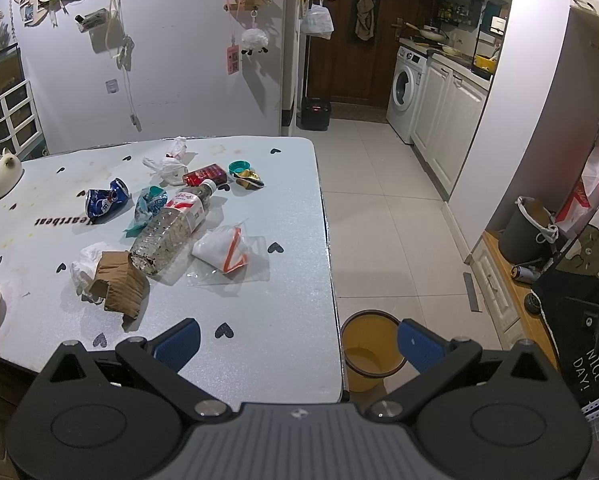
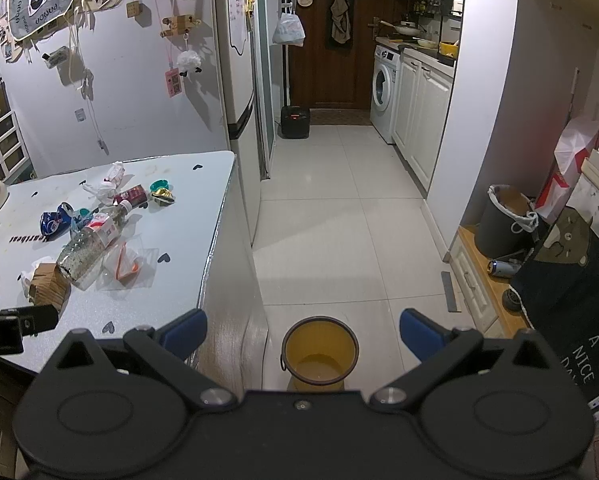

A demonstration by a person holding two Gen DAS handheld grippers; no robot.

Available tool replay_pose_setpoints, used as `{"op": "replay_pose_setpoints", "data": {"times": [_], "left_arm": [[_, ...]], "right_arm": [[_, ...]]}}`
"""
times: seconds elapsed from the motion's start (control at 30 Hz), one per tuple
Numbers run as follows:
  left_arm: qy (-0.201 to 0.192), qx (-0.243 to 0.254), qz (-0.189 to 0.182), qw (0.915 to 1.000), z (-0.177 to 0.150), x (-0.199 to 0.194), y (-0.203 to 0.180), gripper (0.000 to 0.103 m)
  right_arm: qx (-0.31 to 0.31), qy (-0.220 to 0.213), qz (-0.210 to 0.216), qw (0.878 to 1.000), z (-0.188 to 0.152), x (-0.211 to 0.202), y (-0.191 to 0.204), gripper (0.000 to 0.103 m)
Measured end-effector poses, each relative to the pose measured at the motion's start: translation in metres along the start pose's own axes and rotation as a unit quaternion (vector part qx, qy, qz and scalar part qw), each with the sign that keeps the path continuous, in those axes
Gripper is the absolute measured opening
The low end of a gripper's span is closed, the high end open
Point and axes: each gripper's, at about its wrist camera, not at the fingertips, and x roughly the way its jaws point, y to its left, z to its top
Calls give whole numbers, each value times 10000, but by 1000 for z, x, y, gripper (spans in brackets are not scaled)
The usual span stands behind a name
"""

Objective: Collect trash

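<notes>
Trash lies spread on the pale blue table (image 1: 259, 320): a clear plastic bottle (image 1: 171, 228), a crushed blue can (image 1: 105, 200), a torn cardboard piece (image 1: 119, 284), a white bag with a red stripe (image 1: 223, 250), a teal wrapper (image 1: 149, 204), crumpled tissues (image 1: 167, 166), a red carton (image 1: 205, 174) and a teal cap (image 1: 239, 167). An orange bin (image 2: 319, 352) stands on the floor beside the table. My left gripper (image 1: 297, 344) is open over the table's near right corner, holding nothing. My right gripper (image 2: 303, 334) is open above the bin, also holding nothing.
A white cat-shaped pot (image 1: 1, 172) sits at the table's left edge. A grey bucket (image 2: 503, 220) and a spray can (image 2: 501, 268) stand at the right wall. A fridge (image 2: 239, 80) flanks the table; the tiled floor (image 2: 339, 220) runs toward a washing machine (image 2: 383, 88).
</notes>
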Motion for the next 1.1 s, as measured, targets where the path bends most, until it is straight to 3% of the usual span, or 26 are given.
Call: {"op": "replay_pose_setpoints", "data": {"times": [1.1], "left_arm": [[4, 3, 3, 10000, 0, 0, 0, 103]], "right_arm": [[13, 20, -8, 10000, -4, 0, 0, 103]]}}
